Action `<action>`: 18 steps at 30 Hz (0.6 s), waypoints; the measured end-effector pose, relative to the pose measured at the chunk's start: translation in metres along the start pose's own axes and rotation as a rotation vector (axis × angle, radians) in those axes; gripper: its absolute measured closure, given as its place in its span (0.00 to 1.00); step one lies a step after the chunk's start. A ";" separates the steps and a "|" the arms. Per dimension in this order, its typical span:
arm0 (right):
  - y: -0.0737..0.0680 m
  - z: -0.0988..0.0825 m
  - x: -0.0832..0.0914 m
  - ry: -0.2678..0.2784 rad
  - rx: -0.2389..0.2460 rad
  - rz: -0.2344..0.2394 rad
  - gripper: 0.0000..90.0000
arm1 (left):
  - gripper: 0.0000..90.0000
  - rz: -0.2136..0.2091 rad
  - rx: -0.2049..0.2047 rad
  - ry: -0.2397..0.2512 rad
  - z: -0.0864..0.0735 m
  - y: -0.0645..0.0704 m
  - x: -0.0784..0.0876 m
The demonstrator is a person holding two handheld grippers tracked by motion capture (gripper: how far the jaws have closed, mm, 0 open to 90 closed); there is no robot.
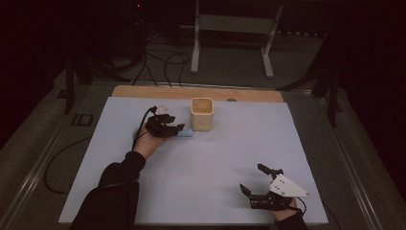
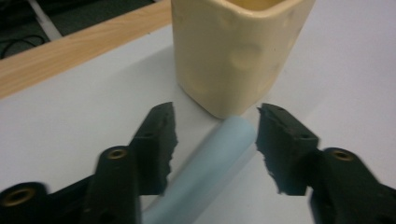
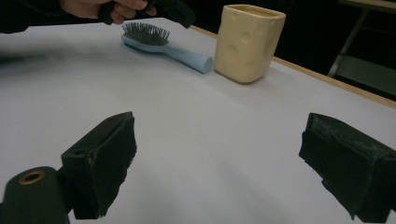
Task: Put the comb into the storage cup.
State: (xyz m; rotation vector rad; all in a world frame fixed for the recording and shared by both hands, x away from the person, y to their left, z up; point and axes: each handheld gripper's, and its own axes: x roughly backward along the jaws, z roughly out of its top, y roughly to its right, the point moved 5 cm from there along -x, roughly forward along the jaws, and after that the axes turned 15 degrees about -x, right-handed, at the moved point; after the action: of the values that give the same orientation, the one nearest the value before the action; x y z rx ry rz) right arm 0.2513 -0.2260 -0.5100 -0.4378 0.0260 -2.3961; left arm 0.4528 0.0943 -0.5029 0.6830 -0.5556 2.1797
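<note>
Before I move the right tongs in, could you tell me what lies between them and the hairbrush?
Only bare white table sheet separates the right tongs from the hairbrush in the right gripper view.

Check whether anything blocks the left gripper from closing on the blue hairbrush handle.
Nothing visible does. The left gripper straddles the hairbrush handle with both jaws apart from it and only bare gaps between. The cream cup stands just beyond the handle's tip, not between the jaws.
</note>
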 end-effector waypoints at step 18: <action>-0.001 0.000 0.000 0.000 -0.006 0.009 0.11 | 0.99 0.025 0.045 -0.071 0.000 -0.001 -0.027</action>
State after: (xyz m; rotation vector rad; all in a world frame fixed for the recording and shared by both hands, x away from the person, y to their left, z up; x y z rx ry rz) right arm 0.2507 -0.2255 -0.5100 -0.4392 0.0356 -2.3881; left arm 0.4690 0.0804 -0.5201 0.7840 -0.5562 2.2040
